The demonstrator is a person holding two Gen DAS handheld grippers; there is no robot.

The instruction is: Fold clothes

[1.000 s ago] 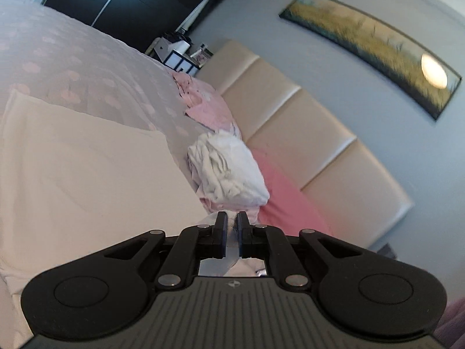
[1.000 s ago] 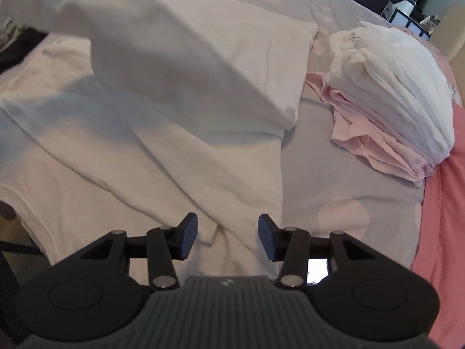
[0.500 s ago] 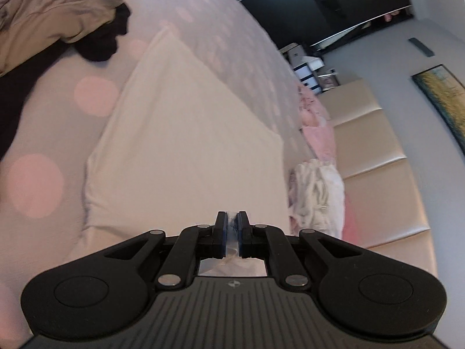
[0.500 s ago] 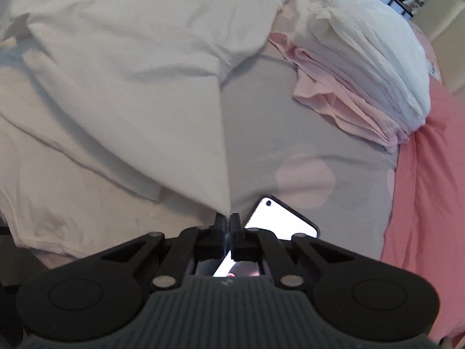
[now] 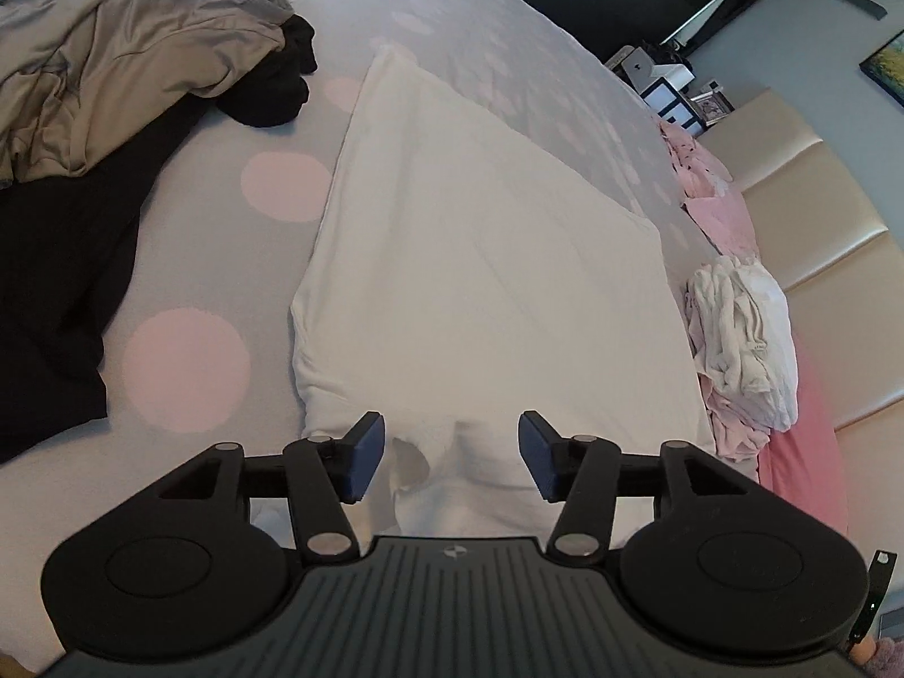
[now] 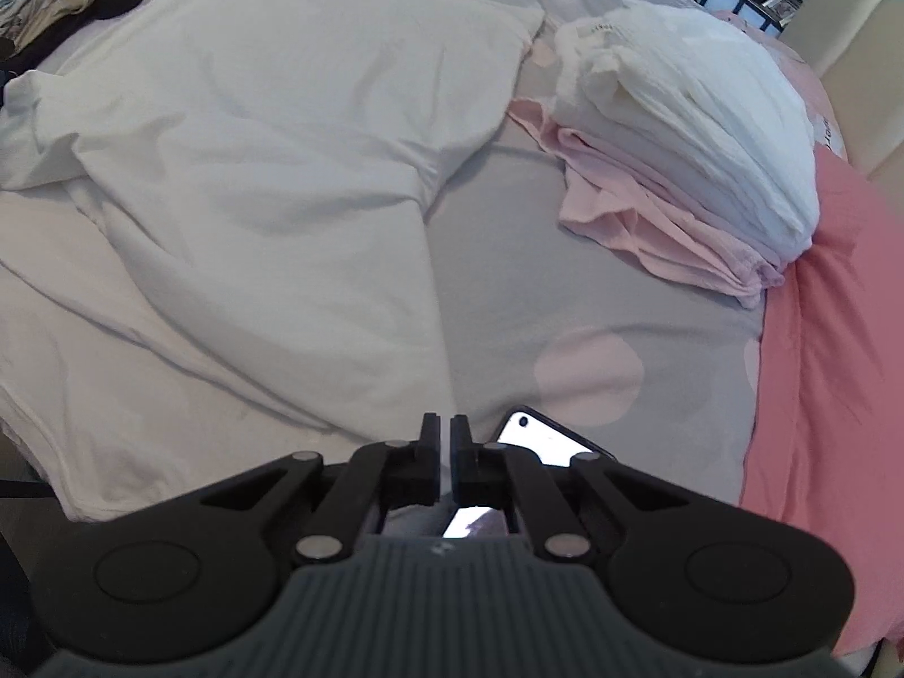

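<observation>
- Looking down the left wrist view first: the left gripper (image 5: 451, 455) is hovering low over the near end of the white shirt (image 5: 480, 260), and its jaws have just been opening — they are standing well apart now, with cloth lying beneath the gap but nothing pressed by the blue pads (image 5: 361, 455).
- The shirt is lying flat on the dotted bedspread (image 5: 186, 373) as a long folded panel running away from the camera, so the release reads as a fold just laid down and let go.
- A grey garment (image 5: 113, 56) and black clothing (image 5: 51, 282) are sitting in a heap off to the left, apparently waiting their turn, well clear of the working patch.
- The folded stack (image 5: 740, 339) is resting by the padded headboard (image 5: 819, 260), just beside the shirt's right edge, handy for the finished piece.
- Switching to the right wrist view: the right gripper (image 6: 443, 455) is closed tight, jaws together at the shirt's near edge, and a sliver of pale cloth seems to be caught between them, though that is hard to confirm.
- Here the white shirt (image 6: 254, 181) is showing a diagonal fold with creases, so my guess is the right side is anchoring a corner while the left lets go.
- A phone (image 6: 545, 440) is lying face up just right of the jaws, close enough to snag if the cloth is being dragged.
- The folded stack (image 6: 678, 141), white over pink, is sitting by the pink sheet (image 6: 819, 367).
</observation>
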